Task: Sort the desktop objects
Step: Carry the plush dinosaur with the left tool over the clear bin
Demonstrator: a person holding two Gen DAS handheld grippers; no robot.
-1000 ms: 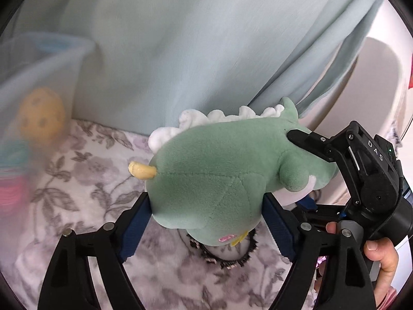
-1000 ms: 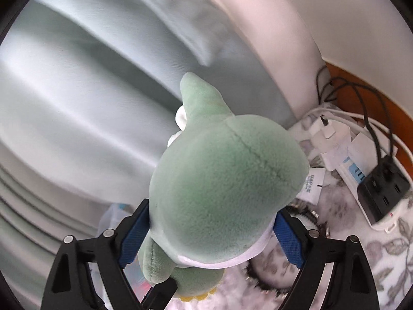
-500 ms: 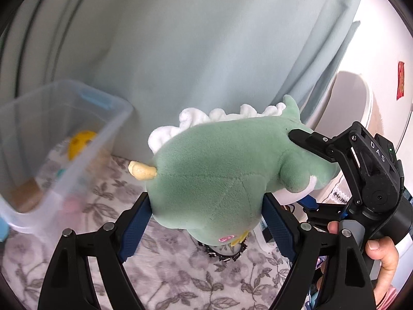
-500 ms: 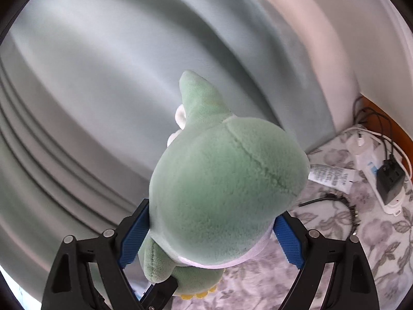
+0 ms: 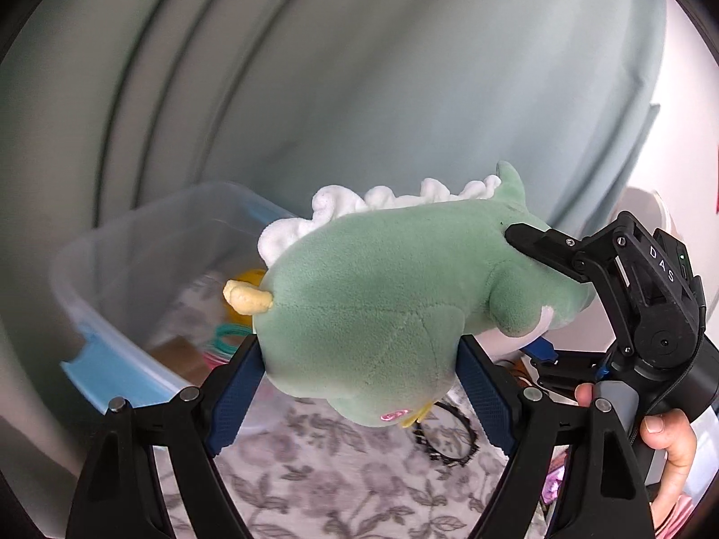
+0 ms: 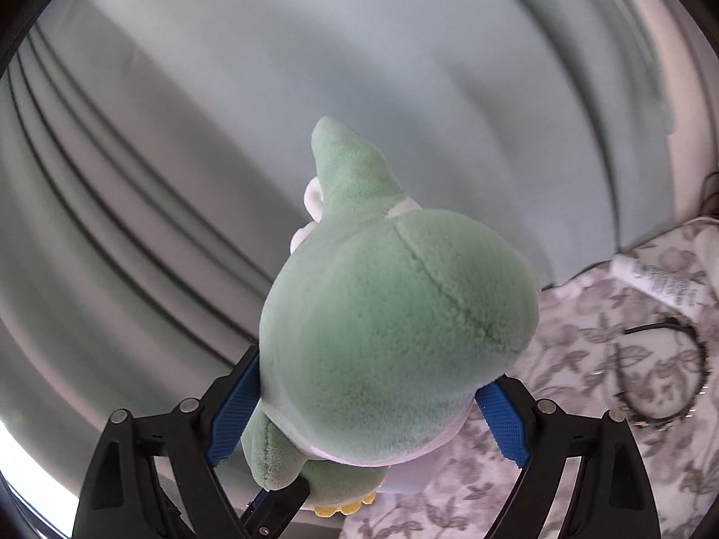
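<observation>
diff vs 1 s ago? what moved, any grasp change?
Both grippers carried the green plush dinosaur up off the floral cloth toward the clear bin, now fully in the left wrist view. The power strip left the right wrist view. Unchanged: left gripper and right gripper stay clamped on the plush.

Soft, even daylight, no hard shadows. Curtain (image 5: 314, 90) and storage bin (image 5: 148, 296) smeared by motion blur; plush dinosaur (image 6: 386, 337) sharp. Fisheye bending, black vignette corners. Overexposed glare lower left in right wrist view.

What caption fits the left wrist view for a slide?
Both grippers, left and right, clamp a green plush dinosaur above a clear storage bin.
</observation>
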